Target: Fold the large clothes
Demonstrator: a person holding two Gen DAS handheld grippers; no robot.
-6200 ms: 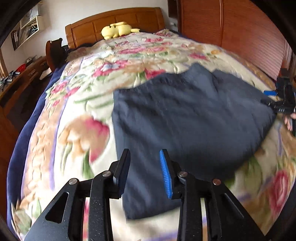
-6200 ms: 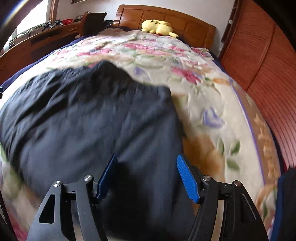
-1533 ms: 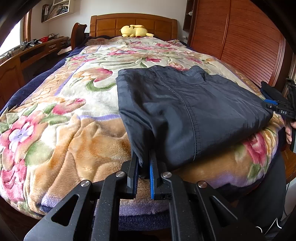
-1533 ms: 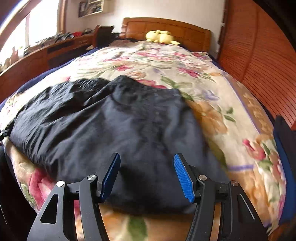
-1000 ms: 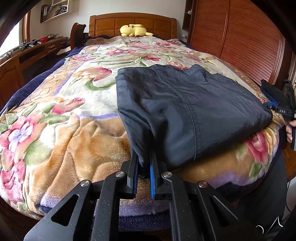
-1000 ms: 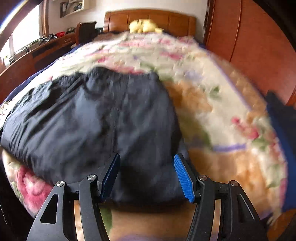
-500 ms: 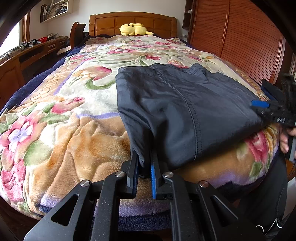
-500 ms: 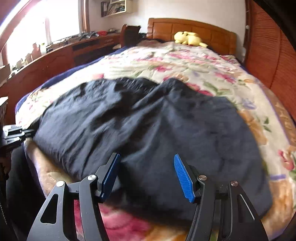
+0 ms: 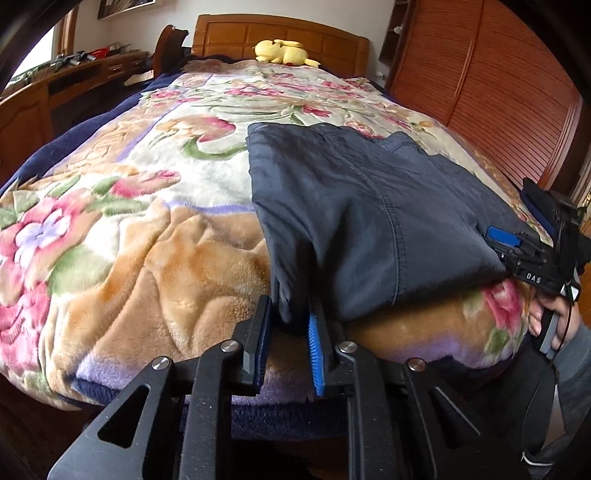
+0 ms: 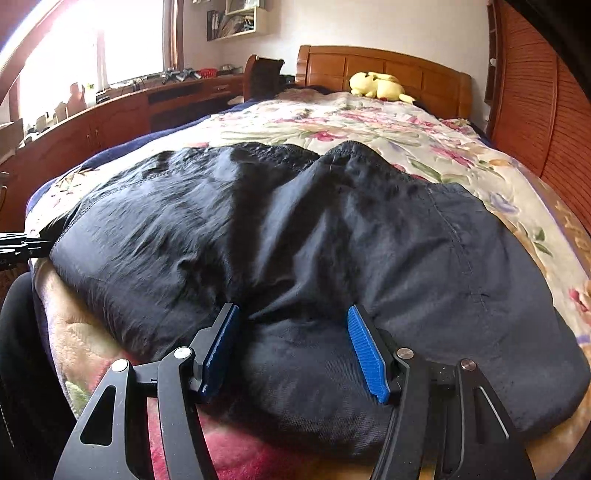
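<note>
Left wrist view: the folded dark navy woven garment (image 9: 369,214) lies across the near end of the bed, filling the centre and right of the frame, its lower left corner hanging down between the blue pads of the left gripper (image 9: 290,332) at bottom centre. Those jaws stand narrow and are opening, with the cloth corner between them and a gap showing at the right pad. At the right edge of the frame the right gripper (image 9: 517,247) reaches the garment's far end, held by a hand (image 9: 554,317) in a grey sleeve. In the right wrist view the same garment (image 10: 295,251) spreads rumpled over the middle of the frame, and the right gripper (image 10: 295,343) at bottom centre stands wide, its blue pads on either side of a raised fold without pinching it. Under the garment is a plush floral blanket in cream, pink and tan (image 9: 140,236). In the upper centre a yellow plush toy (image 9: 282,51) rests against the wooden headboard (image 9: 229,33). Slatted red-brown wooden doors (image 9: 491,85) fill the upper right.
</note>
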